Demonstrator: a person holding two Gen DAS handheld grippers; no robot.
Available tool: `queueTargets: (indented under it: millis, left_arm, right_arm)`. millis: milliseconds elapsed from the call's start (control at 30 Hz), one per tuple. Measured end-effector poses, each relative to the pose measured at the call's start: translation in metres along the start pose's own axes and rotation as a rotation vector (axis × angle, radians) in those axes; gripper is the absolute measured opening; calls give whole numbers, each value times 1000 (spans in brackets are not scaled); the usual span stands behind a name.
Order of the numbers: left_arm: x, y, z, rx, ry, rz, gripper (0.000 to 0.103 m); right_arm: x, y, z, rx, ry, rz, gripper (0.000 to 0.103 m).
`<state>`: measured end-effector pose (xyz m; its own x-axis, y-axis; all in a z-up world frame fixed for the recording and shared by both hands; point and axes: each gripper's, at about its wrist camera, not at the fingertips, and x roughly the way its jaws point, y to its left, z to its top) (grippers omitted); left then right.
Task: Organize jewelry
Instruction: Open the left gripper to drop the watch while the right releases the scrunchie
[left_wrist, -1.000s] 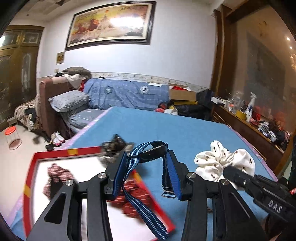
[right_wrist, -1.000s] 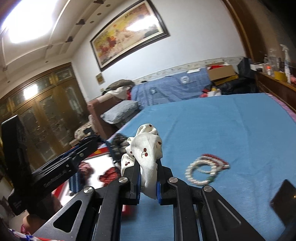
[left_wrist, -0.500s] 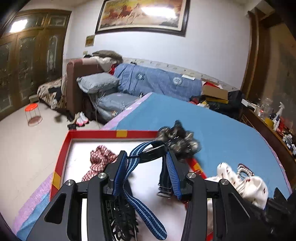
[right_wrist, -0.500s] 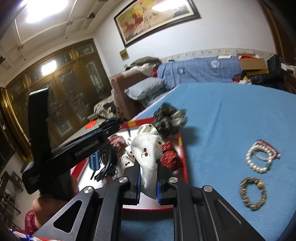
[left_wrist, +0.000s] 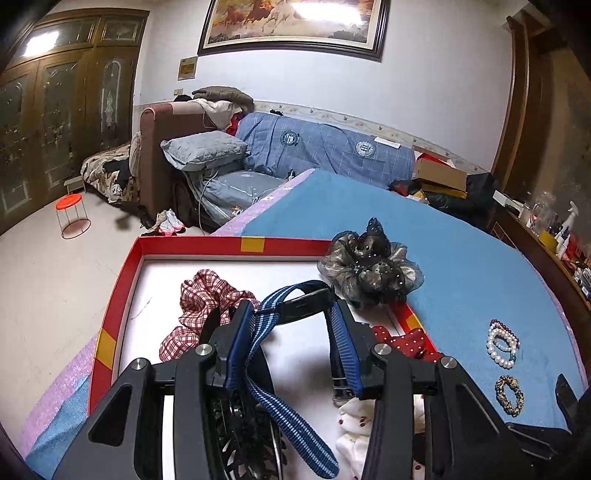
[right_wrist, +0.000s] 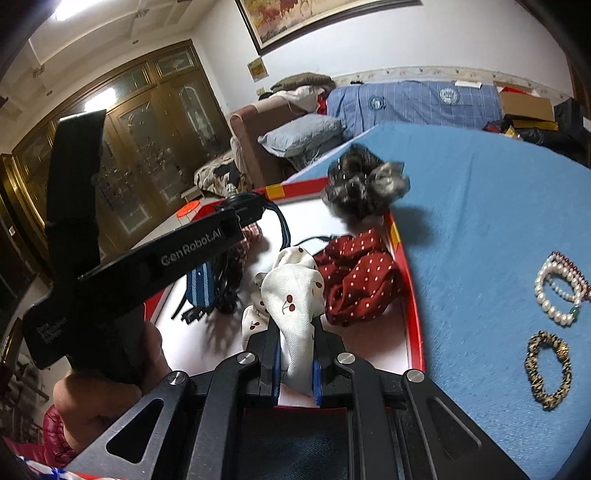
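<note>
My left gripper (left_wrist: 291, 314) is shut on a blue striped strap (left_wrist: 273, 317) with a black middle part. The strap's tail hangs down over the red-rimmed white tray (left_wrist: 255, 244). Just right of it, my right gripper (right_wrist: 294, 332) is shut on a white cherry-print scrunchie (right_wrist: 295, 295), low over the tray's floor near its right rim (right_wrist: 410, 291). In the tray lie a red plaid scrunchie (left_wrist: 207, 295), a red dotted scrunchie (right_wrist: 362, 273) and a black toothed hair clip (left_wrist: 240, 435). A dark grey scrunchie (left_wrist: 373, 266) sits on the far right corner of the rim.
The tray rests on a blue bed cover (left_wrist: 461, 266). Right of the tray lie pearl bracelets (right_wrist: 557, 291) and a leopard-print bracelet (right_wrist: 548, 369). A person's hand (right_wrist: 110, 369) grips the left tool. A sofa with pillows (left_wrist: 207, 151) stands beyond the bed's far edge.
Both grippers moved left from above the blue cover to above the tray and came lower. Each kept its grip, on the strap and on the white scrunchie.
</note>
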<state>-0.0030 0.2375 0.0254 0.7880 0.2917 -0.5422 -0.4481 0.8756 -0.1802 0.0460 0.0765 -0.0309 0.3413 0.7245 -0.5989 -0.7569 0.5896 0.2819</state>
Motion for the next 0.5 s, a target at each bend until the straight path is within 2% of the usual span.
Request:
queueTargets:
  millis: [333, 400, 500]
  left_arm:
    - [3, 3, -4, 6, 2, 15, 43]
    - [2, 3, -4, 1, -7, 15, 43]
    - [-3, -1, -3, 13, -35, 20, 43]
  right_arm:
    - [12, 6, -6, -42, 29, -28, 19]
    - [13, 5, -6, -40, 40, -34, 31]
    - [11, 6, -6, -47, 39, -35, 41]
